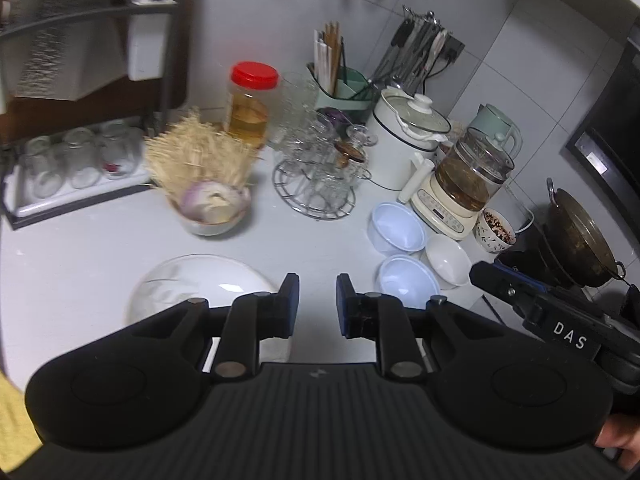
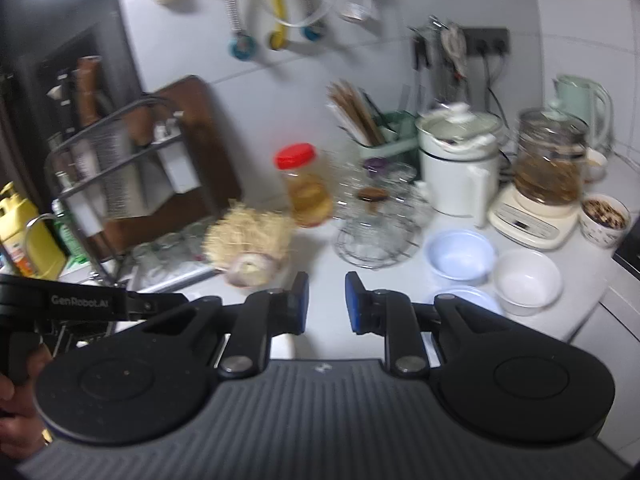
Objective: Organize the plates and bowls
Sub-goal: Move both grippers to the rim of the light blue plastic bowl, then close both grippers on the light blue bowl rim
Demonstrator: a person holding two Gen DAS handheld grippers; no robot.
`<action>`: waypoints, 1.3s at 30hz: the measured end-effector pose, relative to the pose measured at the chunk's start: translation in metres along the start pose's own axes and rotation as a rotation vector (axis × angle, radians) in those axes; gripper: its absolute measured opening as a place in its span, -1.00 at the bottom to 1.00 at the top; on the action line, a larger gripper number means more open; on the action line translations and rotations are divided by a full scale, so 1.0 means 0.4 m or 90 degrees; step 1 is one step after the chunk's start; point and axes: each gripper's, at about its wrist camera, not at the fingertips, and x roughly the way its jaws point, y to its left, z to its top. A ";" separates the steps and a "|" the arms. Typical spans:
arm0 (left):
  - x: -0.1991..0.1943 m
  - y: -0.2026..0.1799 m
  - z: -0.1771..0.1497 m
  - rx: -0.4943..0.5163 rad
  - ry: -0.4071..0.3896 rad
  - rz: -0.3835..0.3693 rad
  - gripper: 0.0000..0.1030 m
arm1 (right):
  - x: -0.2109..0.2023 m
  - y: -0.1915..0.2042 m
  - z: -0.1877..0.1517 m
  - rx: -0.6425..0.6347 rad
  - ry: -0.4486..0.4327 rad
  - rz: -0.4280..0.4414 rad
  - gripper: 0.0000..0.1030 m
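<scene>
left gripper: jaws narrowly apart, nothing between the pads, hovering over the counter.
right gripper: the same narrow gap, empty; its picture is smeared.
plate: white, flat on the counter, just ahead and left of the left gripper, its near edge hidden behind the left finger.
bowls: two pale blue bowls and a white bowl sit clustered close together ahead and right of the left gripper; from the right wrist they lie just right of its fingers, the nearest blue one partly hidden behind the linkage.
handling, plate: likely glazed ceramic, stiff, smooth, breakable; a pinch across the rim seems the only hold.
handling, bowls: the blue ones look like light plastic, the white one possibly ceramic; grip over the rim wall, one pad inside, one outside.
risk: glasses on a wire rack stand just behind.
</scene>
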 end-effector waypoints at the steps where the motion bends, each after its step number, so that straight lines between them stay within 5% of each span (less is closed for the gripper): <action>1: 0.021 -0.015 0.004 -0.001 0.004 -0.005 -0.58 | 0.007 -0.025 0.003 0.002 0.004 -0.001 -0.55; 7: 0.154 -0.114 0.020 0.002 0.038 -0.005 -0.58 | 0.056 -0.156 0.024 0.006 0.027 -0.007 -0.55; 12: 0.253 -0.167 0.026 0.002 0.065 0.001 -0.18 | 0.098 -0.247 0.031 0.028 0.048 -0.013 -0.54; 16: 0.326 -0.198 0.029 0.003 0.080 0.007 -0.08 | 0.139 -0.316 0.027 0.042 0.078 -0.024 -0.53; 17: 0.344 -0.203 0.029 0.000 0.085 0.008 -0.06 | 0.150 -0.331 0.027 0.042 0.085 -0.035 -0.36; 19: 0.382 -0.210 0.027 -0.014 0.100 0.008 -0.06 | 0.170 -0.358 0.027 0.048 0.102 -0.043 -0.09; 34: 0.595 -0.216 0.000 -0.036 0.185 0.004 -0.07 | 0.318 -0.480 -0.022 0.101 0.196 -0.047 -0.11; 39: 0.667 -0.205 -0.021 -0.054 0.213 -0.022 -0.22 | 0.357 -0.502 -0.046 0.118 0.221 -0.045 -0.20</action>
